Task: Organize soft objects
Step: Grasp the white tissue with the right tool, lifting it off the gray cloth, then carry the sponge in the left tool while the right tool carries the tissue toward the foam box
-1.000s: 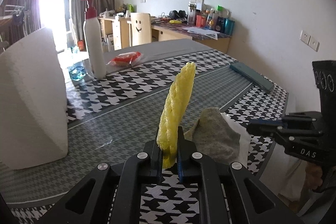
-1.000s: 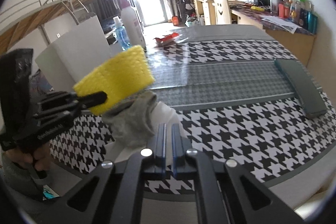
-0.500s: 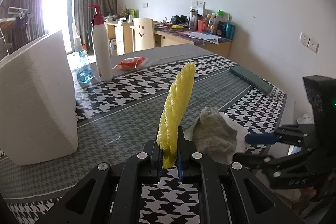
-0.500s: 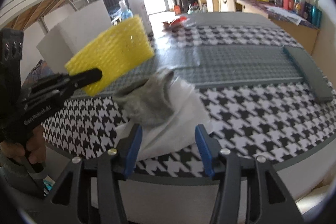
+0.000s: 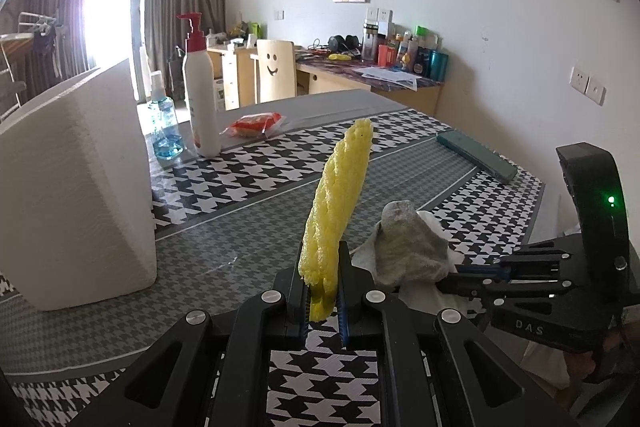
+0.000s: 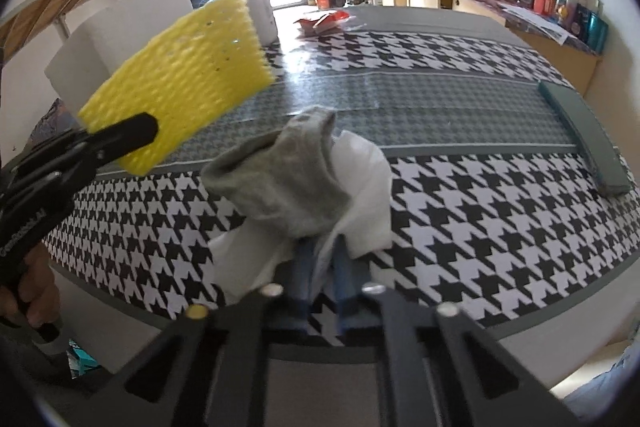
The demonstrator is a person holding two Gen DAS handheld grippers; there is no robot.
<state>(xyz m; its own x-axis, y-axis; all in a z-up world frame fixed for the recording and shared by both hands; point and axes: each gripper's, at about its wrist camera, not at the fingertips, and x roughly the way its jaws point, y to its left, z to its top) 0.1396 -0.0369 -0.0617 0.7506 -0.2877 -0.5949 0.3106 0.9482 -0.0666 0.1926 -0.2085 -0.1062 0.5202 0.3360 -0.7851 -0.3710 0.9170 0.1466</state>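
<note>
Two grips | my left gripper (image 5: 323, 301) pinches yellow sponge (image 5: 338, 203) up high | my right gripper (image 6: 323, 269) nips white cloth (image 6: 366, 195) under gray sock (image 6: 288, 183), so both lift

One sponge (image 5: 338, 203), one sock (image 6: 288, 175), two bottles (image 5: 200, 87).

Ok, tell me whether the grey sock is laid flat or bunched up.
Bunched up. The grey sock sits in a crumpled lump on the white tissue, its cuff gaping open, just ahead of the right gripper.
</note>
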